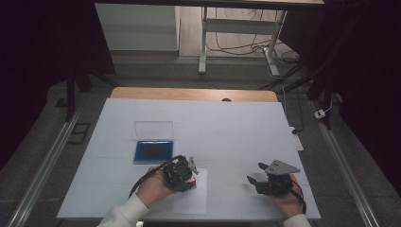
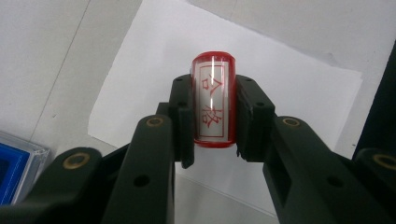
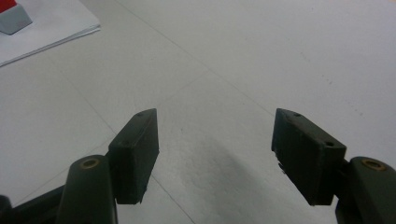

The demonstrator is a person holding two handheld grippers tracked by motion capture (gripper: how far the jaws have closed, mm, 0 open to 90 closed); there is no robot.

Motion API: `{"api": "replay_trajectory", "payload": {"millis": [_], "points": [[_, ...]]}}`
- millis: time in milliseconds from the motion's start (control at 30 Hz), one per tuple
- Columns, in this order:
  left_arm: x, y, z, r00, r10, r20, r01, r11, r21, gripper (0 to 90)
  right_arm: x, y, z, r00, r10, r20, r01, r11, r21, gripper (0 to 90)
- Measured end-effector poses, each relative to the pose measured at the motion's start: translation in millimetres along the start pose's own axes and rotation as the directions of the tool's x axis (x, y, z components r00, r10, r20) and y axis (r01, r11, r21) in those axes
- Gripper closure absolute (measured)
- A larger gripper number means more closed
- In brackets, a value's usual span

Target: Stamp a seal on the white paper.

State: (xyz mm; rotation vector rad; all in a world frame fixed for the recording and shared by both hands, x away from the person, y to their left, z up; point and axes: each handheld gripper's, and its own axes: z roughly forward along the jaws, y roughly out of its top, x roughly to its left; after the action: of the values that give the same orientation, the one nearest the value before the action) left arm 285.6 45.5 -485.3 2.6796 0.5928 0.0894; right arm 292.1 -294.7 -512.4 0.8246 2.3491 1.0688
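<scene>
My left gripper (image 2: 212, 114) is shut on a red stamp (image 2: 212, 105) whose white label bears red characters. It holds the stamp over a white sheet of paper (image 2: 299, 79). In the high view the left gripper (image 1: 189, 179) sits at the sheet's (image 1: 191, 201) upper left part, the stamp (image 1: 193, 183) showing red at its tip. A blue ink pad (image 1: 152, 151) with its clear lid raised lies behind it to the left. My right gripper (image 1: 257, 177) rests open near the front right, and its jaws (image 3: 215, 149) have nothing between them.
A white cover spreads over the table (image 1: 227, 127). The sheet's corner (image 3: 46, 28) and a red and grey piece (image 3: 11, 16) show at the top left of the right gripper view. The ink pad's edge (image 2: 14, 168) appears at the lower left of the left gripper view.
</scene>
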Motion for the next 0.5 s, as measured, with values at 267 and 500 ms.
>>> {"api": "replay_trajectory", "payload": {"millis": [267,500], "points": [[0.1,-0.7,0.2,1.0000,-0.002,0.002,0.002,1.0000,-0.007,71.4,0.2,-0.1,0.9,1.0000,0.000,-0.004,0.000,1.000,0.001,31.5],[0.0,-2.0,-5.2,1.0000,0.003,-0.003,-0.003,0.9996,-0.028,71.1,-0.5,-0.1,-0.2,1.0000,0.003,-0.001,-0.003,1.000,-0.004,31.5]]}}
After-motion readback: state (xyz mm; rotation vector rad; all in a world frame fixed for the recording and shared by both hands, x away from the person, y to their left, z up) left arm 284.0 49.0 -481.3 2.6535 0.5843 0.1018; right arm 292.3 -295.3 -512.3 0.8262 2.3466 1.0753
